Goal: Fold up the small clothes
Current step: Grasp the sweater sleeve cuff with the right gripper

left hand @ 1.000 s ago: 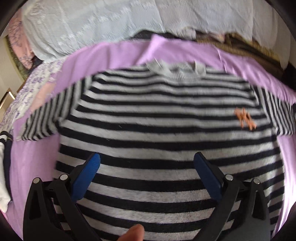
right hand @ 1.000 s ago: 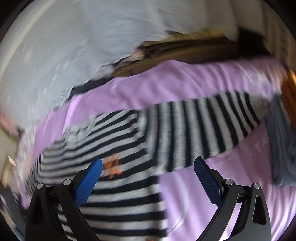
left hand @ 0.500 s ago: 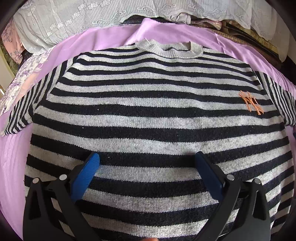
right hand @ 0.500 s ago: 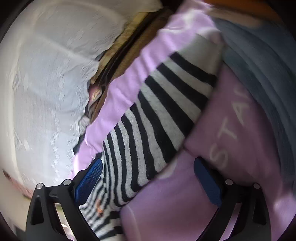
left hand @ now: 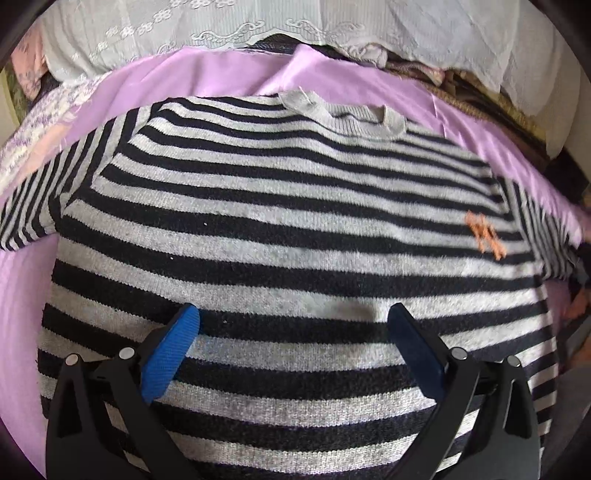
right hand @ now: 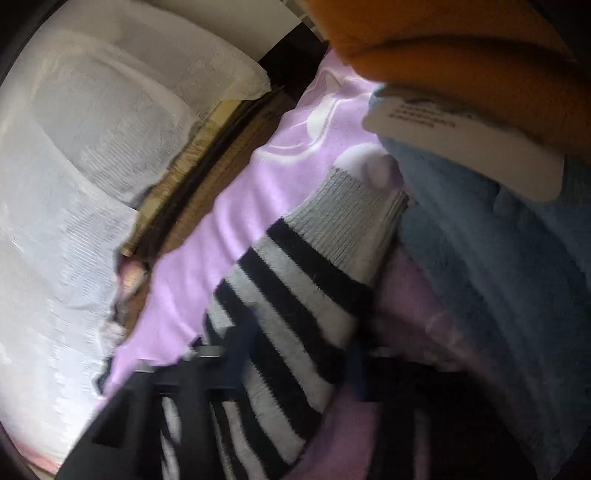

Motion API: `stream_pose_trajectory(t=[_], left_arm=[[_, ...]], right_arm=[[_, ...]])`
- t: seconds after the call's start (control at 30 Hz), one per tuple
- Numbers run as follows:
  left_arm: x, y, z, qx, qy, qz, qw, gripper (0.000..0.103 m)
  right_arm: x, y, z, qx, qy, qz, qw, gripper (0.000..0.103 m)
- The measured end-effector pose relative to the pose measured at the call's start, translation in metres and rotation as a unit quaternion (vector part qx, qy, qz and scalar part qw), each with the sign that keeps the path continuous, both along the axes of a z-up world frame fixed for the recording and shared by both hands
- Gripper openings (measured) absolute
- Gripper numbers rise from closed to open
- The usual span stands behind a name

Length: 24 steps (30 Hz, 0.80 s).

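The striped sweater [left hand: 295,229] lies flat and face up on a lilac sheet [left hand: 229,74], its grey collar [left hand: 343,110] at the far side and a small orange emblem [left hand: 484,236] on the chest toward the right. One sleeve [left hand: 33,206] runs off to the left; the other sleeve [right hand: 295,302] stretches away to its grey ribbed cuff [right hand: 351,218].

Around it, white lace fabric [left hand: 258,26] hangs at the far edge of the sheet. Just beside the cuff sits a blue fleece garment [right hand: 480,258] with a white label [right hand: 461,147], and an orange garment [right hand: 461,48] lies over that. Brown fabric [right hand: 207,166] shows between the lace and the sheet.

The left tongs [left hand: 293,325] hover tilted down over the sweater's lower body, spread wide with nothing between the blue pads [left hand: 173,354]. The right tongs [right hand: 295,358], blurred and rolled to one side, have just been closing and now pinch the striped sleeve partway along.
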<state>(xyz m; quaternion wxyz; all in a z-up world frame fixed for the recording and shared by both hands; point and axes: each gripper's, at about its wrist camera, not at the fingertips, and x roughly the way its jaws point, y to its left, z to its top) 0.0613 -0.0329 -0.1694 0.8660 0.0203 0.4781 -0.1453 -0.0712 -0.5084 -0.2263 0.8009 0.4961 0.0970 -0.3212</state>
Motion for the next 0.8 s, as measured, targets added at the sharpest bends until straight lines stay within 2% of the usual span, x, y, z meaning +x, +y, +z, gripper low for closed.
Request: stream_pose_trajectory(t=[0.1, 0.23, 0.4, 0.63, 0.73, 0.8], left_arm=[[0.001, 0.003, 0.001, -0.007, 0.001, 0.004, 1.0, 0.099], [0.005, 0.007, 0.008, -0.005, -0.005, 0.01, 0.9999, 0.099], [0.023, 0.038, 0.024, -0.02, -0.006, 0.044, 0.9988, 0.099], [0.038, 0.094, 0.037, 0.048, -0.036, 0.09, 0.9941, 0.099], [0.041, 0.126, 0.033, 0.085, -0.047, 0.12, 0.988, 0.099], [0.042, 0.145, 0.025, 0.083, -0.039, 0.143, 0.9855, 0.099]], right_arm=[[0.01, 0.011, 0.022, -0.047, -0.007, 0.047, 0.998, 0.008], [0.014, 0.032, 0.056, -0.113, -0.013, 0.076, 0.991, 0.008], [0.013, 0.053, 0.091, -0.146, -0.046, 0.136, 0.979, 0.008], [0.03, 0.108, 0.117, -0.181, -0.035, 0.206, 0.961, 0.008], [0.046, 0.134, 0.126, -0.195, -0.028, 0.235, 0.952, 0.008], [0.058, 0.157, 0.132, -0.204, -0.023, 0.254, 0.945, 0.008]])
